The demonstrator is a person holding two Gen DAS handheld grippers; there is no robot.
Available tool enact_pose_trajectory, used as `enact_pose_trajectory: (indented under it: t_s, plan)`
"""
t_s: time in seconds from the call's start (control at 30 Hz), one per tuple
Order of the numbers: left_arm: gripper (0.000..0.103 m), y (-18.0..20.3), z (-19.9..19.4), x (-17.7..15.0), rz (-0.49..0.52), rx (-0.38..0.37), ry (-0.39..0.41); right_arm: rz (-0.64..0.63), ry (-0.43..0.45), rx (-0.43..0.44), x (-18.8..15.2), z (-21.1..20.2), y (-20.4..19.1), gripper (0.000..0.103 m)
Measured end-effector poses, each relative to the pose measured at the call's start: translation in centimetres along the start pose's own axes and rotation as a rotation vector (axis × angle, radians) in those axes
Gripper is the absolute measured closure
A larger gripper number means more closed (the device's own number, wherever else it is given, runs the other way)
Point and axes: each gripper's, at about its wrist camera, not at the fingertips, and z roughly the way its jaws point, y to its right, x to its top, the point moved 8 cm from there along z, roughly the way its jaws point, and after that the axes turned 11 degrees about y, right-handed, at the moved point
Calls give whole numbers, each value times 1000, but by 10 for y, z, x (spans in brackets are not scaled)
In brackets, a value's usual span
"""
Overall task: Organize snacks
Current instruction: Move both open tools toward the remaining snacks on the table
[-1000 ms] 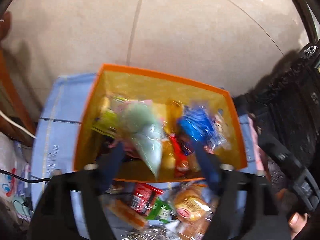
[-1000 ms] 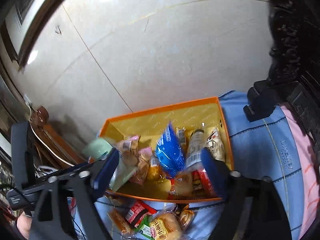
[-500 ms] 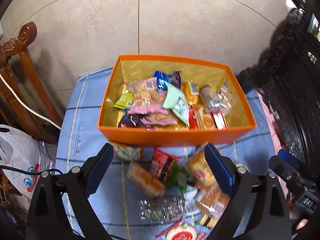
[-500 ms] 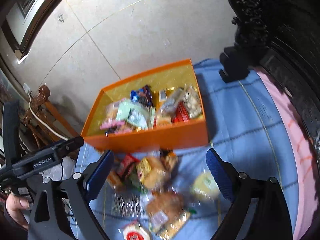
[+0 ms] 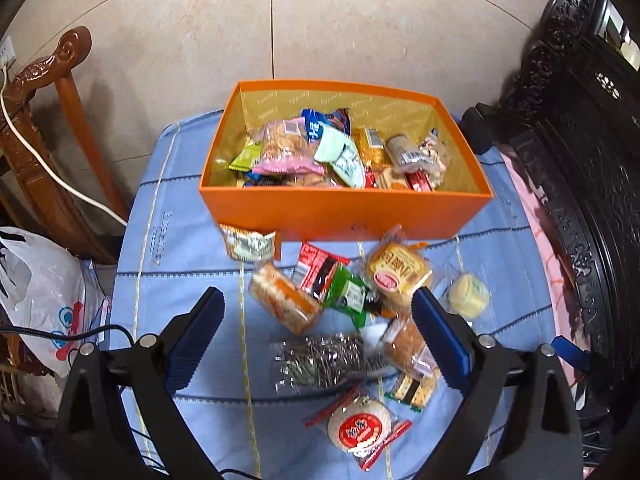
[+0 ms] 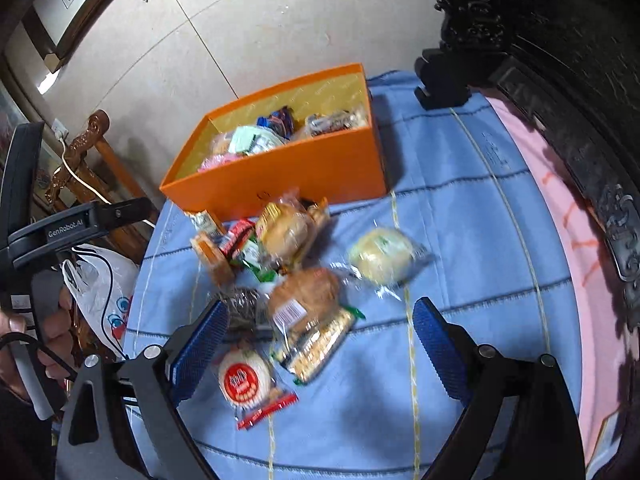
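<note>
Snacks (image 5: 344,312) in crinkly wrappers, scattered on blue striped cloth (image 5: 180,240) over the bench, just in front of an orange cardboard box (image 5: 344,210). Box lined in gold paper with repeated script too small to read, and already holding a heap: pink-edged biscuit pack (image 5: 284,148), pale green sachet (image 5: 340,154), blue packet (image 5: 320,122), clear-wrapped roll with white label (image 5: 404,152). Outside it: round white cake with a red circular label (image 5: 359,428), lettering unreadable; golden bun with a red oval logo (image 5: 398,276); red-and-black packet (image 5: 318,270); green packet (image 5: 348,294); orange-and-white wafer block (image 5: 284,302); clear bag of dark, glittery contents (image 5: 320,362); pale round pastry in clear film (image 6: 382,260) lying a little apart to the right. Left gripper (image 5: 318,338) hanging above the pile, blue ribbed fingers (image 5: 196,332) spread wide, nothing between them. Right gripper (image 6: 320,340) likewise above the nearer snacks, fingers (image 6: 438,344) wide apart and bare. "GenRobot.AI" legible on the left gripper's black body in the right wrist view. White plastic bag (image 5: 36,292) and carved wooden chair (image 5: 48,120) off the bench's left side.
</note>
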Motion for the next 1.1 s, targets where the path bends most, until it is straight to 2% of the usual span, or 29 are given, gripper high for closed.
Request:
enact_pose_trajectory:
  t_s: [0.17,0.37,0.53,0.67,0.9,1.1]
  plan:
    - [9,0,2,-36,8,0,-51,1,-14,-4,-16,-6,5,8]
    - [9,-8,15,-92,-4,14,-160,30,-53,-7,-35,-7,13,8]
    - [9,-13,20,-122,-5,26,-221,17,-65,-8,-46,-6,11,8]
    - [9,-15,22,-136,5,32,-248,-25,-65,-9,-51,-4,5,8]
    - [9,-25,25,-144,-14,45,-272,-94,-23,-10,-49,0,-3,8]
    - [9,-33,30,-144,-26,57,-277,-63,-32,29,-42,11,-10,8]
